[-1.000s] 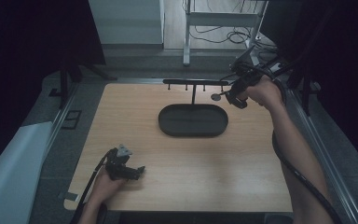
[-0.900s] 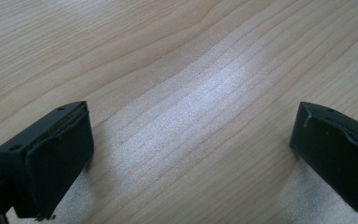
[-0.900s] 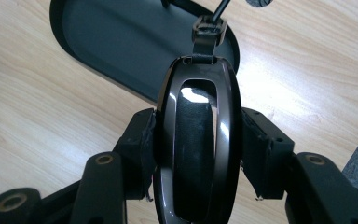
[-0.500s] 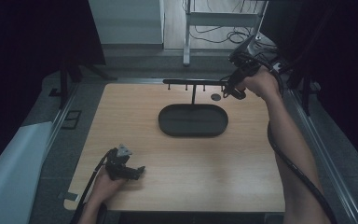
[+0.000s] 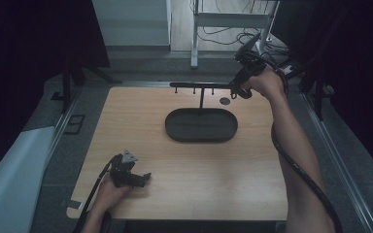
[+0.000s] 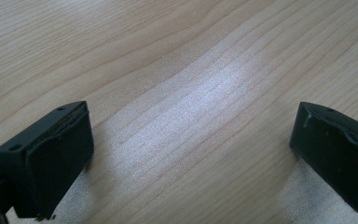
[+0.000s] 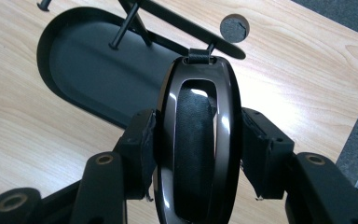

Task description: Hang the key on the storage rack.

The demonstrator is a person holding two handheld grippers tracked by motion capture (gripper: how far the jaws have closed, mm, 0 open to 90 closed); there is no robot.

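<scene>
Left tool (image 5: 144, 178): we hold it low at the near left of the tabletop (image 5: 141, 121), resting on the wood, our hand (image 5: 110, 191) wrapped round its rear
Left tool state: in the left gripper view we see its two black jaws spread wide apart with bare wood grain between them, holding nothing
Right tool (image 7: 196, 144): we hold it raised at the far right of the tabletop, at the right end of the rack's bar; in the high view it sits at (image 5: 234, 92)
Right tool state: its jaws are closed against both sides of a glossy black oval piece (image 7: 196, 140), gripping it between the pads
Oval piece: a shiny dark ring with a matte black pad in its middle and a small loop (image 7: 198, 56) at its top end; we see the loop at a peg under the bar, though whether it hangs on the peg we cannot tell
Rack (image 5: 200, 86): a thin black bar on one upright post, with short pegs hanging below it, standing at the far edge of the tray
Tray (image 5: 175, 127): a dark, shallow oval dish in the middle of the tabletop, beneath the rack
Round hole (image 5: 225, 101): a small grey disc in the wood just right of the post, near the right tool
Cable (image 5: 301, 170): a black lead runs along our right forearm
</scene>
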